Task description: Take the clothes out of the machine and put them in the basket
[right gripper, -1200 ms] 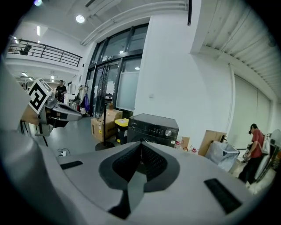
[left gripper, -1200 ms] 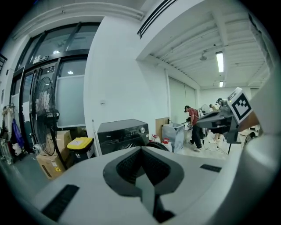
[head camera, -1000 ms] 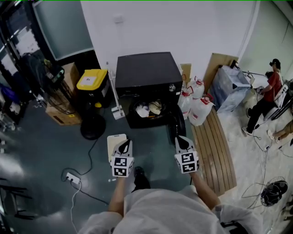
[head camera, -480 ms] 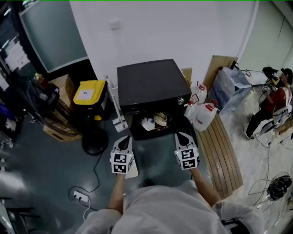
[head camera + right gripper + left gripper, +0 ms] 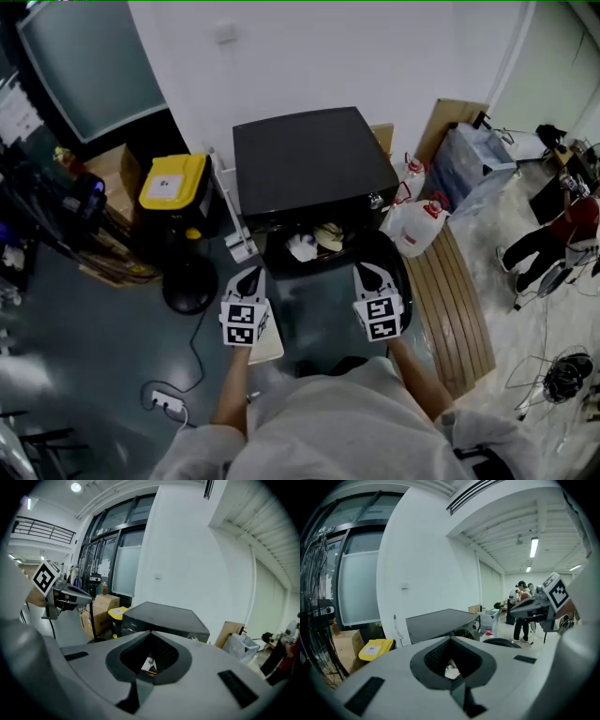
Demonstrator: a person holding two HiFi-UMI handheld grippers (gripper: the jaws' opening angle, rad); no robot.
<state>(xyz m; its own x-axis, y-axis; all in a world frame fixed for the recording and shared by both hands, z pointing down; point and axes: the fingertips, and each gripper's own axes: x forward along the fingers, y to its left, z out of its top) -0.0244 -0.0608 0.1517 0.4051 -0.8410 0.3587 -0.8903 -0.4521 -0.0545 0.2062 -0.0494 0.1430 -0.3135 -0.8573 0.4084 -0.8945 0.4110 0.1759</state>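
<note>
The clothes [image 5: 314, 244] lie bunched inside the open machine [image 5: 309, 164] — probably soft, light and apt to trail, so pinch a raised fold on top. Left gripper [image 5: 250, 275] and right gripper [image 5: 367, 272] have jaws together, empty. A second ago both were farther from the machine — now just short of it.

Plain white wall [image 5: 328, 56] straight ahead of the jaws, and a dark, kinda glossy floor [image 5: 84, 319] under them. Off to the left of the jaws there's a big frosted glass panel [image 5: 89, 80], a cardboard box [image 5: 111, 171] and a yellow-lidded bin [image 5: 172, 180]. To the right, a slatted wooden board [image 5: 455, 300] lies flat on the floor. Strip lights [image 5: 534, 547] are on overhead.
</note>
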